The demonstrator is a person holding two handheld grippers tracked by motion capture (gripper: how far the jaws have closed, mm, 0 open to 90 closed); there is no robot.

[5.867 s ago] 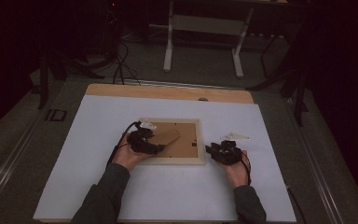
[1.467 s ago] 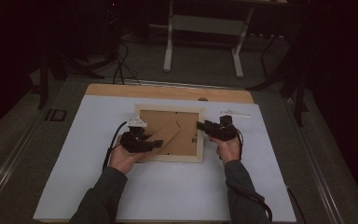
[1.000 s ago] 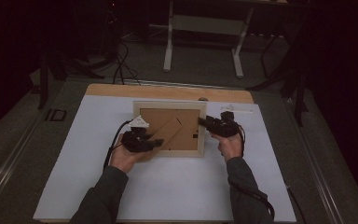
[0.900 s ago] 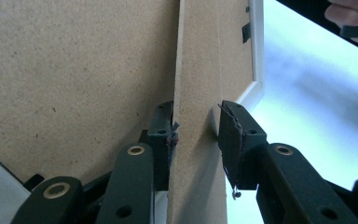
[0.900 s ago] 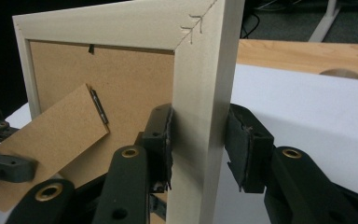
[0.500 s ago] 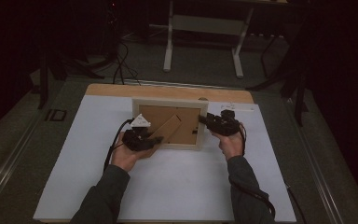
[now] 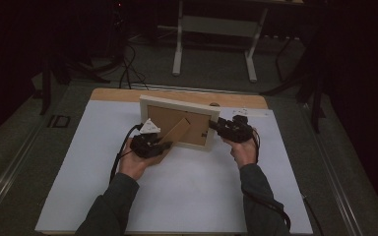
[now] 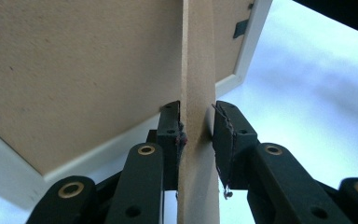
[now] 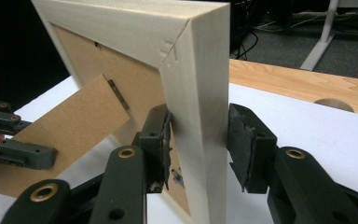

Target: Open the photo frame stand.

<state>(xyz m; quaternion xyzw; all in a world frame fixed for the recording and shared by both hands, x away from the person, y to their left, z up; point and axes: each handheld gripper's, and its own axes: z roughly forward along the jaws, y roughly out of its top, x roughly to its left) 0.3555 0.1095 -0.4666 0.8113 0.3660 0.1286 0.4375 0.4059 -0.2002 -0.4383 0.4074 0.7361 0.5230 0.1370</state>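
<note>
White table (image 7: 187, 196): jaws astride frame stand (image 8: 196, 84)

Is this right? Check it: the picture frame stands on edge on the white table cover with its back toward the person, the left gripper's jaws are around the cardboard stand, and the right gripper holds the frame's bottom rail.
One thing is wrong. The right gripper holds the picture frame at its right side rail, near the upper corner, not the bottom rail; the right gripper view shows it. The frame on edge on the white table cover, its back toward the person, and the left gripper around the cardboard stand are as stated.
</note>
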